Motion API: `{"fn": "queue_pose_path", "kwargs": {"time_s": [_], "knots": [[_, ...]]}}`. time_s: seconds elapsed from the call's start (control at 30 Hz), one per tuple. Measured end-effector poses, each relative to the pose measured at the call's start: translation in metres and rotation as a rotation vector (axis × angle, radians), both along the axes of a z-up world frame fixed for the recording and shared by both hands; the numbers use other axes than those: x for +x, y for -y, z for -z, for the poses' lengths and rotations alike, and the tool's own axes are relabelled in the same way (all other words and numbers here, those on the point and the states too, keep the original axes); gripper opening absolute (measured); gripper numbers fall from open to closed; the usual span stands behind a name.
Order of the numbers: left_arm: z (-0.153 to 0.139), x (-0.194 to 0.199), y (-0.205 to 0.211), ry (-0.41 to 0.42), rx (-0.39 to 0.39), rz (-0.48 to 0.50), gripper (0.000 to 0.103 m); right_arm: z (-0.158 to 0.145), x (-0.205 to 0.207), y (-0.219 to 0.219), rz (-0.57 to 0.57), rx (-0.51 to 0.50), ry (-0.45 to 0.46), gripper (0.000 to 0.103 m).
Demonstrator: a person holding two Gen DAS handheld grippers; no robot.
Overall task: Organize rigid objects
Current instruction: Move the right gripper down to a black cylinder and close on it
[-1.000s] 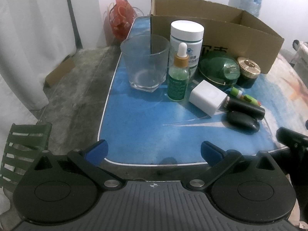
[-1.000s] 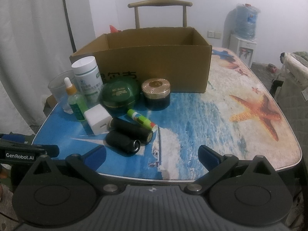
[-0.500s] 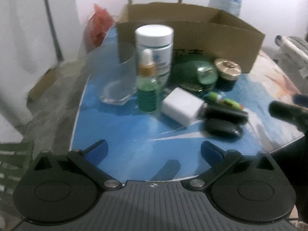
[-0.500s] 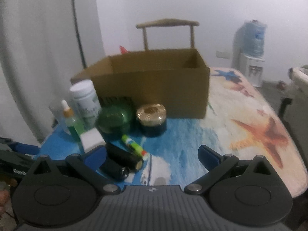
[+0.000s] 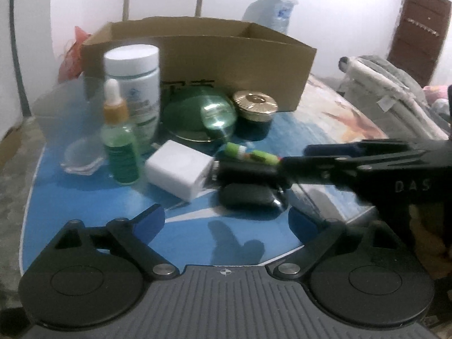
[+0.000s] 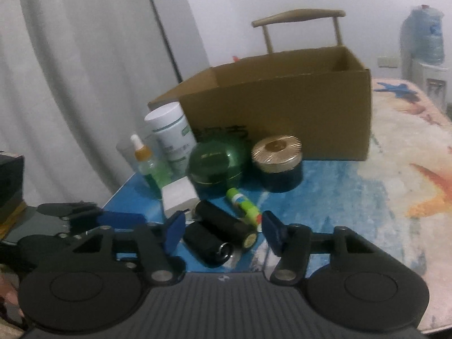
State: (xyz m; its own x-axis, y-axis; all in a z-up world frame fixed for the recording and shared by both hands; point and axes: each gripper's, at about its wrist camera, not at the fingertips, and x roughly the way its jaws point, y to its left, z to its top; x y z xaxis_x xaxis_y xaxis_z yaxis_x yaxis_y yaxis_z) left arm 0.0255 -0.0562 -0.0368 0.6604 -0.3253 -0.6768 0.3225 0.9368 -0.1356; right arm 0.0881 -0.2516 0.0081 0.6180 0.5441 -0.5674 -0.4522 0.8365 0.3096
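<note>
A cluster of objects sits before an open cardboard box (image 5: 203,56) (image 6: 282,113): a glass (image 5: 70,130), a white-capped bottle (image 5: 132,84), a green dropper bottle (image 5: 120,144), a green domed jar (image 5: 200,115), a gold-lidded jar (image 5: 255,107), a white charger cube (image 5: 178,172), a green lip balm (image 5: 251,154) and two black cylinders (image 6: 226,226) (image 6: 206,243). My right gripper (image 6: 221,230) is open, its blue fingers on either side of the black cylinders. My left gripper (image 5: 226,220) is open and empty at the table's near edge.
The table (image 5: 84,212) has a blue sea print with a starfish (image 6: 429,186) on the right. A chair (image 6: 299,25) stands behind the box. A water bottle (image 6: 423,36) stands at the back right, a curtain (image 6: 70,84) at the left.
My right gripper has moved forward and left and lower, so that its fingers now flank the two black cylinders. My left gripper has swung right and moved closer to the cluster.
</note>
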Motion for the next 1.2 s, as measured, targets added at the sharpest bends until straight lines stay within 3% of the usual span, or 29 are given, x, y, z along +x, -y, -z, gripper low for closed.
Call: {"fn": "queue_pose_path", "kwargs": {"time_s": [0.07,0.17,0.4,0.53,0.7,0.93,1.2], "knots": [[0.004,0.0,0.005,0.005,0.0,0.014,0.086,0.002,0.004,0.0,-0.023,0.027,-0.029,0.049],[0.009,-0.002,0.007,-0.003,-0.027,0.026,0.083,0.007,0.01,0.003,-0.06,0.075,-0.096,0.036],[0.01,-0.004,0.013,0.01,-0.043,0.063,0.072,0.017,0.011,-0.002,-0.08,0.079,-0.148,0.034],[0.009,-0.005,0.012,0.007,-0.04,0.075,0.071,0.028,0.015,-0.003,-0.052,0.087,-0.184,0.033],[0.008,-0.01,0.007,0.001,-0.041,0.076,0.07,0.033,0.013,-0.001,-0.09,0.17,-0.253,0.032],[0.007,-0.011,0.005,0.005,-0.024,0.064,0.059,0.032,0.017,-0.011,-0.078,0.12,-0.234,0.032],[0.009,-0.009,0.017,0.033,0.064,0.064,0.048,0.03,0.012,-0.033,-0.135,0.079,-0.247,0.024]]}}
